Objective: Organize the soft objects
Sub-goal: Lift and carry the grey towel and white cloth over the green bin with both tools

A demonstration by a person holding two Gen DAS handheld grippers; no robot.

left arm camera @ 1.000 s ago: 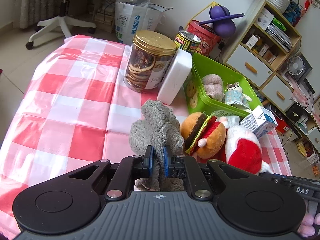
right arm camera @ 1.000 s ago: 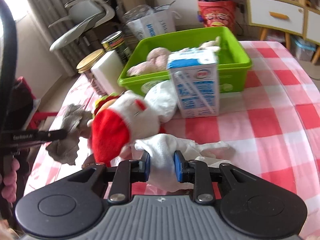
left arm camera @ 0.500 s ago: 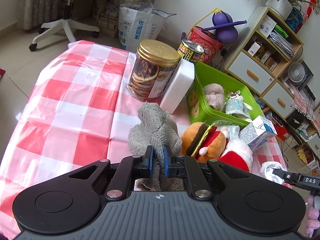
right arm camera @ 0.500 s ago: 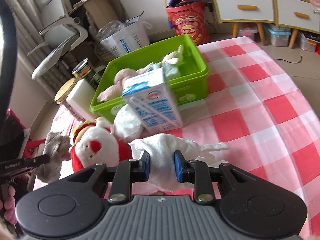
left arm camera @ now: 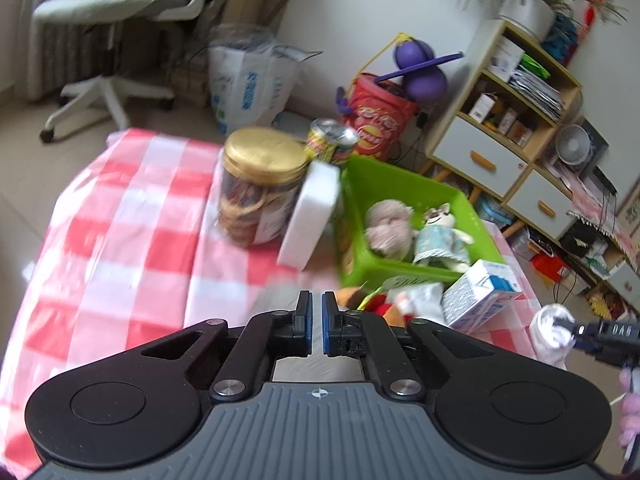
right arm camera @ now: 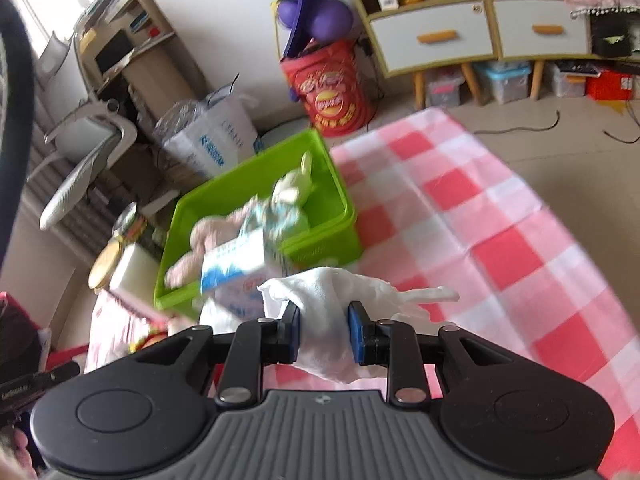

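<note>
My left gripper is shut, its blue pads almost touching; a little grey cloth shows below the pads, and the rest of it is hidden. My right gripper is shut on a white cloth and holds it above the checked table; it also shows in the left wrist view. The green bin holds a pink plush and a small doll in a blue dress. A burger plush and a Santa plush lie in front of the bin.
A gold-lidded cookie jar, a tin can and a white block stand left of the bin. A milk carton stands at its near right corner. A shelf unit and an office chair stand off the table.
Both grippers rose and pulled back. The grey cloth dropped almost out of the left view. The right gripper lifted the white cloth clear of the table.
</note>
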